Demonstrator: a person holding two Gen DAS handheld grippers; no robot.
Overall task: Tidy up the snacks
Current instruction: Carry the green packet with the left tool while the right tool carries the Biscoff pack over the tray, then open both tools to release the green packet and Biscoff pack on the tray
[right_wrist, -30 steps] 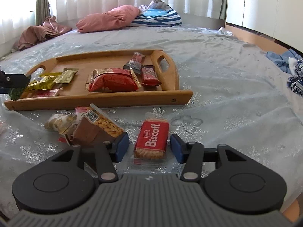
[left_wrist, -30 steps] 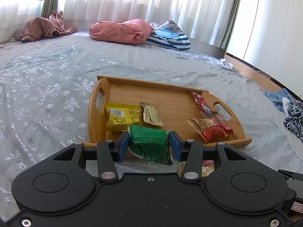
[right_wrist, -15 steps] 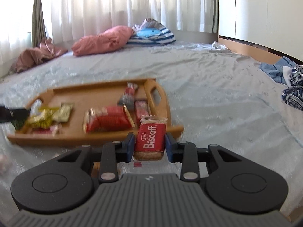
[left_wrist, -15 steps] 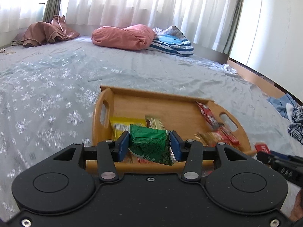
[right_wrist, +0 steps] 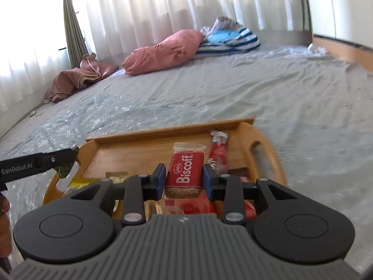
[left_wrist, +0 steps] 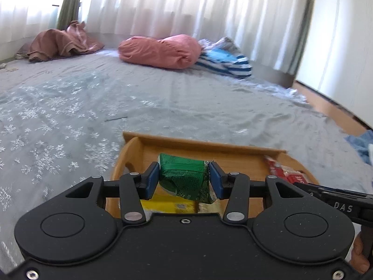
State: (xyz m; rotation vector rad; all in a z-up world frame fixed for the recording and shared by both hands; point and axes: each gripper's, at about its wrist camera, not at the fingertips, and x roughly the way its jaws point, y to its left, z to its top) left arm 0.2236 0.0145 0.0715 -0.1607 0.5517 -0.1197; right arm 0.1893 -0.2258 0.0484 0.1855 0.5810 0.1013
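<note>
My left gripper (left_wrist: pixel 184 179) is shut on a green snack packet (left_wrist: pixel 184 175) and holds it above the left half of the wooden tray (left_wrist: pixel 200 143). A yellow packet (left_wrist: pixel 167 206) lies in the tray just below it. My right gripper (right_wrist: pixel 184 178) is shut on a red Biscoff packet (right_wrist: pixel 185 168), held over the tray (right_wrist: pixel 170 129) near its right end. Red wrappers (right_wrist: pixel 218 150) lie in the tray beside it. The left gripper's finger (right_wrist: pixel 46 159) shows at the left of the right wrist view, and the right gripper's finger (left_wrist: pixel 335 193) at the right of the left wrist view.
The tray sits on a grey snowflake-patterned spread (left_wrist: pixel 70 116). A pink pillow (left_wrist: pixel 160 51), a striped cushion (left_wrist: pixel 223 60) and a brown cloth heap (left_wrist: pixel 60 44) lie far back by the curtains. Blue clothing (left_wrist: pixel 361 144) lies at the right.
The right gripper closed on the Biscoff packet, lifted it off the spread and carried it over the tray. The left gripper moved forward over the tray with the green packet.
</note>
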